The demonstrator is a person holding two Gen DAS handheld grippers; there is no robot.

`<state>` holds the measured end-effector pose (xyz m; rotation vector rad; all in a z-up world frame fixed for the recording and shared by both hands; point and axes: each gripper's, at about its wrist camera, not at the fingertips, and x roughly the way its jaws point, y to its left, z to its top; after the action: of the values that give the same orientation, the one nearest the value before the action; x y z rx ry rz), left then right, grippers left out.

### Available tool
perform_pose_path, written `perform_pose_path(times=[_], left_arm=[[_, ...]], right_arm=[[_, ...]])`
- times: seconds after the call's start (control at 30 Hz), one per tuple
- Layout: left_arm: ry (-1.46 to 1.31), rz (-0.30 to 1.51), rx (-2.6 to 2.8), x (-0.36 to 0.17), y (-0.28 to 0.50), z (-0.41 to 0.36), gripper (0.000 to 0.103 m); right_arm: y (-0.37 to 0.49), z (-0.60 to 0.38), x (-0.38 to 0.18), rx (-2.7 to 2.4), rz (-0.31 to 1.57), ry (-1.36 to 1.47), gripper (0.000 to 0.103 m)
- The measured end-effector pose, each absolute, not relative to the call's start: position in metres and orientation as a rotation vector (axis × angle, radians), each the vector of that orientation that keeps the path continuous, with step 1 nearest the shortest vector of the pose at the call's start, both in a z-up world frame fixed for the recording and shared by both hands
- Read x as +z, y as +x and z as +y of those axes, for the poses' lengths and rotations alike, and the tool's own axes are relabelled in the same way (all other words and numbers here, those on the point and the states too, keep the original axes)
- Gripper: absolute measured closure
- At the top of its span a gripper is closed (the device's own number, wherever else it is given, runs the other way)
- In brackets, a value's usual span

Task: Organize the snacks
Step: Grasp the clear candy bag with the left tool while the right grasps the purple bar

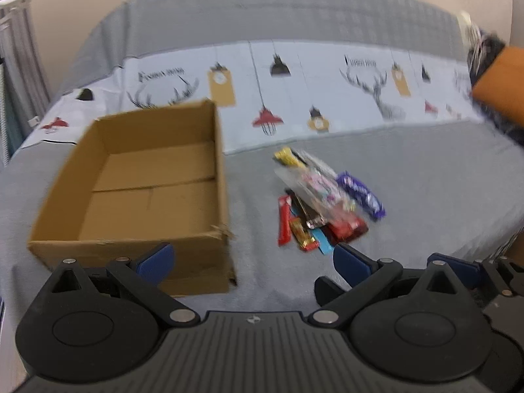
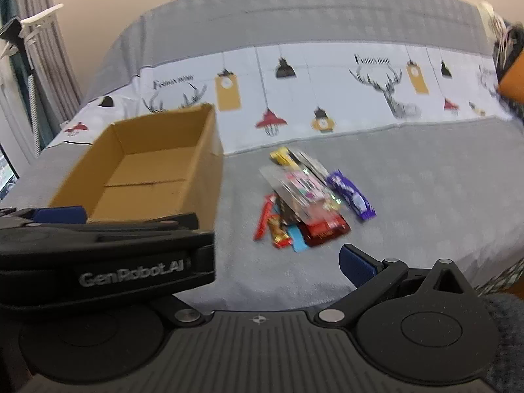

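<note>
A pile of wrapped snacks (image 1: 322,201) lies on the grey bedspread (image 1: 425,196); it also shows in the right wrist view (image 2: 308,201). It holds a purple bar (image 1: 362,195), a red stick (image 1: 284,221), a yellow pack (image 1: 286,157) and a clear pink pack (image 1: 314,183). An open, empty cardboard box (image 1: 147,190) stands left of the pile and also shows in the right wrist view (image 2: 147,170). My left gripper (image 1: 252,258) is open and empty, near the box's front corner. My right gripper (image 2: 262,262) is open and empty, just short of the pile; its left finger is hidden behind the left gripper's body (image 2: 104,258).
A patterned white sheet with deer and lamps (image 1: 294,88) covers the far part of the bed. An orange object (image 1: 501,85) sits at the far right edge. Curtains and a white rack (image 2: 36,19) stand at the left.
</note>
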<state>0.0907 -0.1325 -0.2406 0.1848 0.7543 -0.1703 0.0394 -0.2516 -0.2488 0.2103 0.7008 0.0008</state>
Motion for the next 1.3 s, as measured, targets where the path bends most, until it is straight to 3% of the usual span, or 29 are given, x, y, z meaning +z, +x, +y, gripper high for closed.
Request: perform_pose_path(times=[0.33,0.53,0.63,0.7,0.77,0.83,1.03,1.23,1.3], left_arm=[[0.345,0.72,-0.228,-0.289,0.147,-0.2,0.0],[0.239,0.79,-0.301,-0.305,0.193,-0.206,0.0],[0.18,0.863,-0.377,-0.321,0.215,-0.209,0.025],[0.158,0.892,-0.388,-0.33,0.23,-0.21,0.03],[0.123,0.906,-0.385,-0.336,0.246,-0.211,0.03],[0.084,0.928,-0.38,-0.341,0.266,-0.211,0.03],[-0.01,1.05,-0.341,-0.369,0.323,-0.214,0.032],[-0.157,1.02,-0.366,-0.364,0.339,-0.197,0.064],[-0.227,1.009,-0.39,-0.358,0.338,-0.188,0.093]], right_arm=[[0.066,-0.354,-0.303,-0.027,0.779,0.368,0.0],[0.094,-0.402,-0.321,-0.058,0.772,0.371,0.0],[0.117,-0.412,-0.329,-0.028,0.742,0.328,0.001],[0.137,-0.418,-0.336,0.016,0.751,0.317,0.008],[0.155,-0.421,-0.345,0.05,0.783,0.311,0.027],[0.173,-0.427,-0.354,0.062,0.81,0.323,0.036],[0.222,-0.43,-0.368,0.107,0.803,0.29,0.039],[0.251,-0.419,-0.386,0.102,0.829,0.223,0.038],[0.251,-0.425,-0.386,0.088,0.841,0.284,0.041]])
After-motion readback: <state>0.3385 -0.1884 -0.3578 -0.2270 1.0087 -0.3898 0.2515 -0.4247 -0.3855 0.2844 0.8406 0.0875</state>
